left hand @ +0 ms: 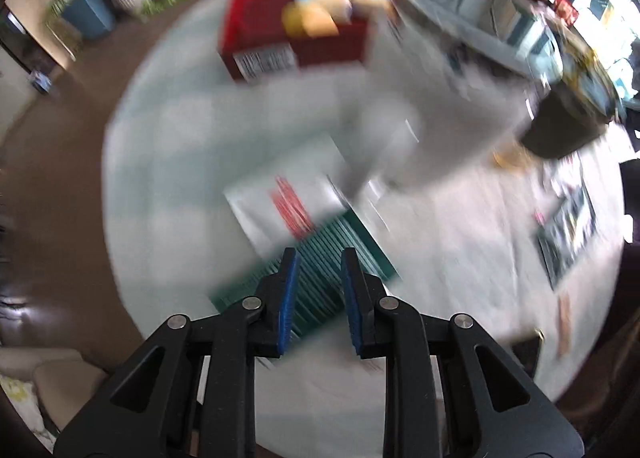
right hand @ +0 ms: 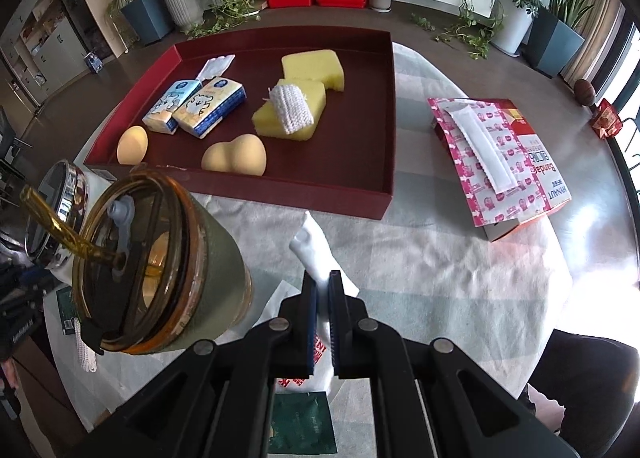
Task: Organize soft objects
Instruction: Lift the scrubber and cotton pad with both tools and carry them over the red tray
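Tissue [right hand: 316,258] pinched thin in the clenched right gripper [right hand: 323,314]; could slip out. Left gripper [left hand: 319,298] hangs slightly parted, empty, over a green packet [left hand: 316,290].

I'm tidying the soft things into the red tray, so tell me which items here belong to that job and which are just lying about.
Part of the job: red tray, yellow sponges, tissue packs, beige puffs, white soft piece in the right gripper.

Lying about: tumbler with straw, bandage box, green packet.
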`<state>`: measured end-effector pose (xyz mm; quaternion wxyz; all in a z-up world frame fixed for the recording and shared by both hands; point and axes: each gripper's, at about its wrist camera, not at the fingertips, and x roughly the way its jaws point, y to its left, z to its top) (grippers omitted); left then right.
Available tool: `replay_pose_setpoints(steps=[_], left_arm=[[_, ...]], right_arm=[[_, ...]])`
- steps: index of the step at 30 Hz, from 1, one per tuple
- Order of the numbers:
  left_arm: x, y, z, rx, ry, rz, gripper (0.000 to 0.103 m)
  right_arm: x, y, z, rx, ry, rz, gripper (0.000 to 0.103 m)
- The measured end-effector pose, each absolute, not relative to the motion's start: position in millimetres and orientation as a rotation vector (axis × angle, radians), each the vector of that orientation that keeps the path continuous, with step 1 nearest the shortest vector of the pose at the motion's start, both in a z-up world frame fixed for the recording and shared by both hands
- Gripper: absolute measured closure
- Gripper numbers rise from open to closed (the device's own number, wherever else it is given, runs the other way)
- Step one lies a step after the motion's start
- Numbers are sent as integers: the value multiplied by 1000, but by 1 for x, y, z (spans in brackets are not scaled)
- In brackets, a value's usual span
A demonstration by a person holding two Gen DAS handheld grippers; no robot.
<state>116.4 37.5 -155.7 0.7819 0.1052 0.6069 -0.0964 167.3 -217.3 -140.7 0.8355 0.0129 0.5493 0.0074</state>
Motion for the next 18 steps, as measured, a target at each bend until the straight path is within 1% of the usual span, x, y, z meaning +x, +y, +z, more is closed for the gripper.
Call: replay_pose_setpoints(steps=[2, 3, 4, 6, 8, 9, 10, 14, 15, 16, 17, 18], left_arm=[[109, 34, -159, 214, 1317, -206, 65], [107, 33, -160, 218, 1315, -198, 49], [106, 32, -161, 211, 1313, -202, 47], [104, 31, -162, 184, 1322, -207, 47], [100, 32, -159, 200, 1291, -183, 47], [100, 32, -162, 229, 1314, -167, 47], [99, 36, -163, 201, 1328, -175, 48], [94, 37, -171, 209, 1348, -192, 48], [93, 34, -173, 209, 1353, -196, 53], [92, 31, -174, 207, 1349, -215, 65], [91, 29, -175, 206, 1349, -229, 71], [91, 26, -176, 205, 1352, -244, 81]], right_arm=[[166, -217, -142, 31, 1166, 20, 97], [166, -216, -142, 33, 1163, 19, 97], [165, -216, -142, 32, 1162, 24, 97], [164, -217, -141, 28, 1160, 20, 97], [164, -218, -140, 29, 1159, 19, 97], [163, -219, -139, 32, 1156, 17, 97], [163, -219, -138, 32, 1155, 16, 97], [163, -220, -137, 29, 1154, 14, 97], [163, -220, -137, 29, 1154, 12, 97], [163, -220, -136, 29, 1155, 13, 97], [163, -219, -136, 29, 1155, 15, 97], [162, -218, -136, 27, 1154, 20, 97]])
